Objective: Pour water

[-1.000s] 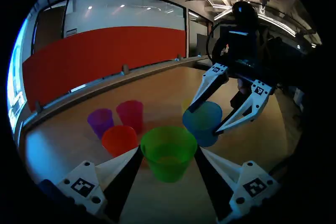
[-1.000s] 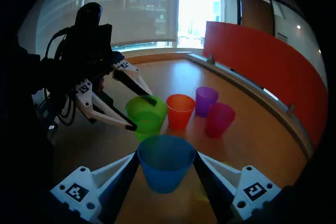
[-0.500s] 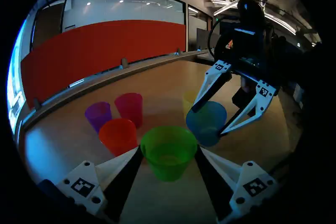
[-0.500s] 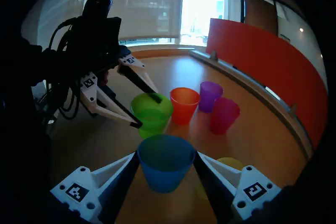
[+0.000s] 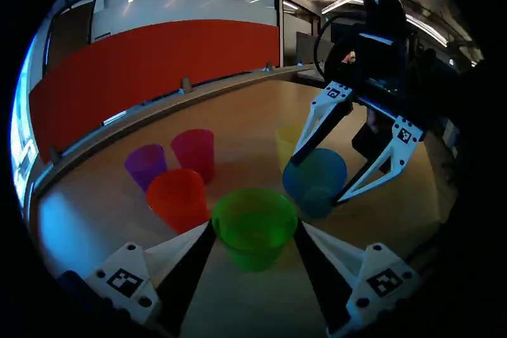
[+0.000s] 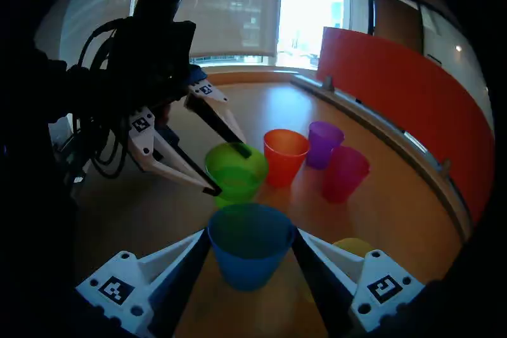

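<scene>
1. While the left claw (image 5: 253, 231) is clamped on the green cup (image 5: 255, 246), one finger presses each side of the cup, and its open mouth sits right between the fingertips.
2. The right claw (image 6: 251, 236) is clamped the same way on the blue cup (image 6: 251, 260), which sits upright between its two fingers.
3. From the left gripper view, the blue cup is just beyond the green cup and to its right. Whether the two rims touch cannot be told.
4. On the wooden bench (image 5: 241, 116), an orange cup (image 5: 177, 197), a purple cup (image 5: 146, 165) and a pink cup (image 5: 193, 153) cluster beside the green cup.
5. A yellow cup (image 5: 288, 140) stands behind the blue cup.
6. Whether either held cup contains water cannot be told.
</scene>
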